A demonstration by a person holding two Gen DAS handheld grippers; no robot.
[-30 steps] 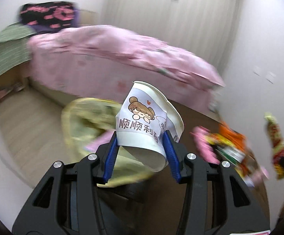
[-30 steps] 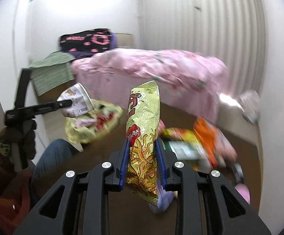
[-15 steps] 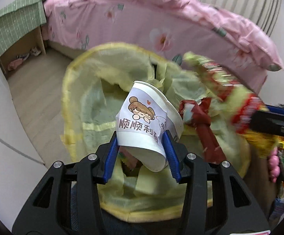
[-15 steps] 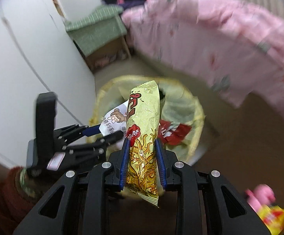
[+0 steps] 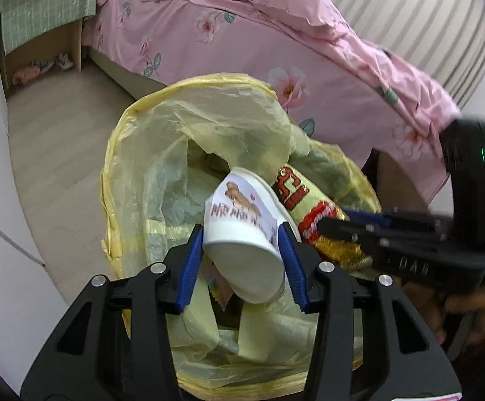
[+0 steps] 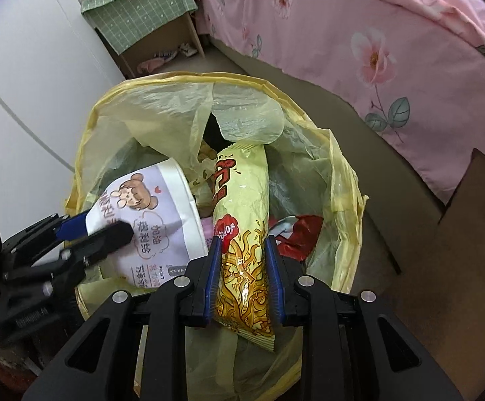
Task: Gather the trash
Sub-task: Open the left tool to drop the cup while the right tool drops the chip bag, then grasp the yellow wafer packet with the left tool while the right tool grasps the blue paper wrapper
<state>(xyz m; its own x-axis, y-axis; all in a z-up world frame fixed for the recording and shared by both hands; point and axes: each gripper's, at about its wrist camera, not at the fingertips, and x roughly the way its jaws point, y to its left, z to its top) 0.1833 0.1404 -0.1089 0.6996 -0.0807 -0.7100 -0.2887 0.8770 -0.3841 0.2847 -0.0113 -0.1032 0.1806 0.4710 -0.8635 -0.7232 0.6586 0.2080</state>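
My left gripper (image 5: 242,244) is shut on a white paper cup (image 5: 242,220) with a cartoon print, held tilted over the open yellow trash bag (image 5: 135,153). My right gripper (image 6: 242,254) is shut on a yellow-green snack packet (image 6: 242,207) and holds it upright over the same bag (image 6: 119,113). In the right wrist view the cup (image 6: 155,214) and the left gripper (image 6: 85,234) sit at the left. In the left wrist view the packet (image 5: 309,207) and the right gripper (image 5: 349,227) sit at the right. A red wrapper (image 6: 299,234) lies inside the bag.
A bed with a pink flowered cover (image 5: 259,33) stands just behind the bag. A small cabinet under a green checked cloth (image 6: 142,6) stands at the back left, with shoes (image 6: 162,56) beneath it. A white wall (image 6: 25,83) is at the left. A brown table edge (image 6: 469,234) is at the right.
Both grippers have moved from the table to over the bag's mouth and come close together. The cup and the packet now hang lower, within the bag's opening.
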